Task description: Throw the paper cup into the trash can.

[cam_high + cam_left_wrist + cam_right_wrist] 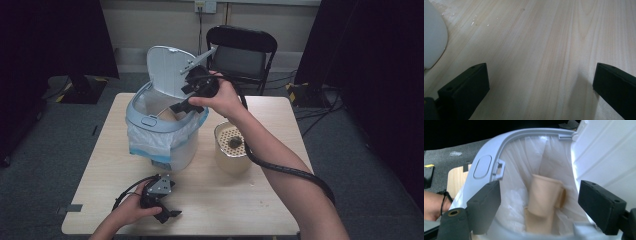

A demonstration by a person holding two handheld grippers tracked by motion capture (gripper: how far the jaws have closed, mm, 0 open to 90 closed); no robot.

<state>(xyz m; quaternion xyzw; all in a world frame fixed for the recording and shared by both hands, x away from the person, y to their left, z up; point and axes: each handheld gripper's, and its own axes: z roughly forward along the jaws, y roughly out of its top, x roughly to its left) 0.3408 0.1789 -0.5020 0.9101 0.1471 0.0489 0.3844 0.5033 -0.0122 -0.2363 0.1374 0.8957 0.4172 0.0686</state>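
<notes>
Step in hand looks like binning cups: right gripper sits over the mouth of the lidded trash bin, jaws spread wide w/ nothing between them. In the right gripper view a beige paper cup lies straight ahead of and below the open fingers, down inside the white bin liner, resting on what seems a second cup under it; it looks blurred, so can't tell if it's settled or falling. Bin lid stands up just behind the gripper, on its far side. Left gripper rests low on the wooden table near the front edge, jaws also wide apart & empty; bare tabletop between its fingers, a pale rounded edge off to their upper left. A beige container w/ a perforated insert stands just beside the right forearm, near the bin. Judgement: drop is done or nearly so; next move prob needs the right gripper lifted clear of the rim w/o snagging the liner, then the lid pushed down.
</notes>
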